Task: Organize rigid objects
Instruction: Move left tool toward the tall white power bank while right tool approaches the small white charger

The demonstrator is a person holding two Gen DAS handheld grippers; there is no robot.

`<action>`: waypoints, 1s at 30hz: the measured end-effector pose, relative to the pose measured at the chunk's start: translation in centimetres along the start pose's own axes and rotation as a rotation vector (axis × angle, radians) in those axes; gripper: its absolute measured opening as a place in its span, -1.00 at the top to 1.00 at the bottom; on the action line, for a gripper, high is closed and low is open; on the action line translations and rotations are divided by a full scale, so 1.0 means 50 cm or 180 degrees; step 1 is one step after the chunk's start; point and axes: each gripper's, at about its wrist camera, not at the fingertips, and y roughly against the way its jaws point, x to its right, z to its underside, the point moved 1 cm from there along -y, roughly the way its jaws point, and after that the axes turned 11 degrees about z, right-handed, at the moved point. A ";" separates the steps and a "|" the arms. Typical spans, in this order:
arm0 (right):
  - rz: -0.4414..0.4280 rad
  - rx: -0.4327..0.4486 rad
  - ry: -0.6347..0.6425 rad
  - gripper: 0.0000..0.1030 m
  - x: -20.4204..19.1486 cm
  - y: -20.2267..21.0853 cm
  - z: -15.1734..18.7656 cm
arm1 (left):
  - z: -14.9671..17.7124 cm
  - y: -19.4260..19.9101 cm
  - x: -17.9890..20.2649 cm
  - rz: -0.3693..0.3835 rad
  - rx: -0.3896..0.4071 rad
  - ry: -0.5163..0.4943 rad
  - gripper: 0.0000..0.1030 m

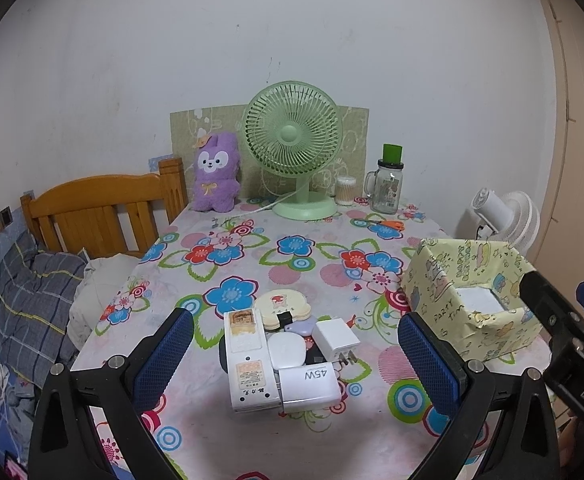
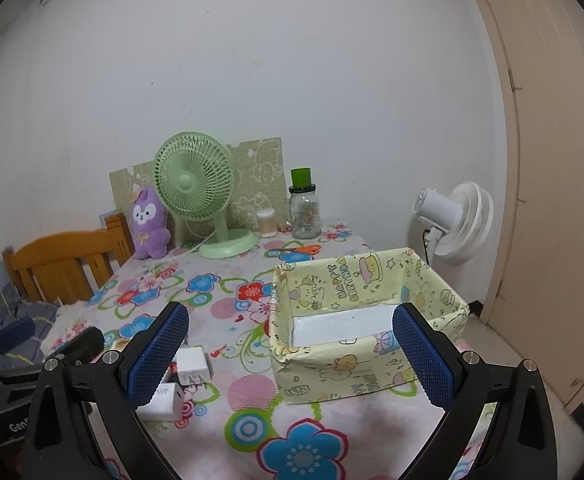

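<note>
Both tongs gape wide, holding nothing. The left tongs (image 1: 295, 352) frame a pile of chargers (image 1: 288, 356) on the floral surface (image 1: 292, 256); the right tongs (image 2: 292, 354) face the yellow box (image 2: 367, 320).

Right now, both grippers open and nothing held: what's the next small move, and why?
Probably lower the left gripper onto the 45W charger and close. It lies at the near edge of the pile, between the open fingers. The paper box to its right looks empty, and the right gripper hangs open in front of it.
</note>
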 end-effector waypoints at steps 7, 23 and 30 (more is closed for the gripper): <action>0.0061 -0.0012 0.0112 -1.00 -0.024 -0.017 0.009 | 0.010 -0.026 -0.018 -0.0047 -0.0093 0.0028 -1.00; 0.0010 -0.0134 0.0392 -1.00 -0.107 -0.071 0.048 | 0.050 -0.089 -0.083 -0.0200 -0.0410 0.0127 -1.00; -0.0048 -0.0232 0.0480 -1.00 -0.145 -0.094 0.072 | 0.070 -0.120 -0.106 -0.0223 -0.0579 0.0149 -1.00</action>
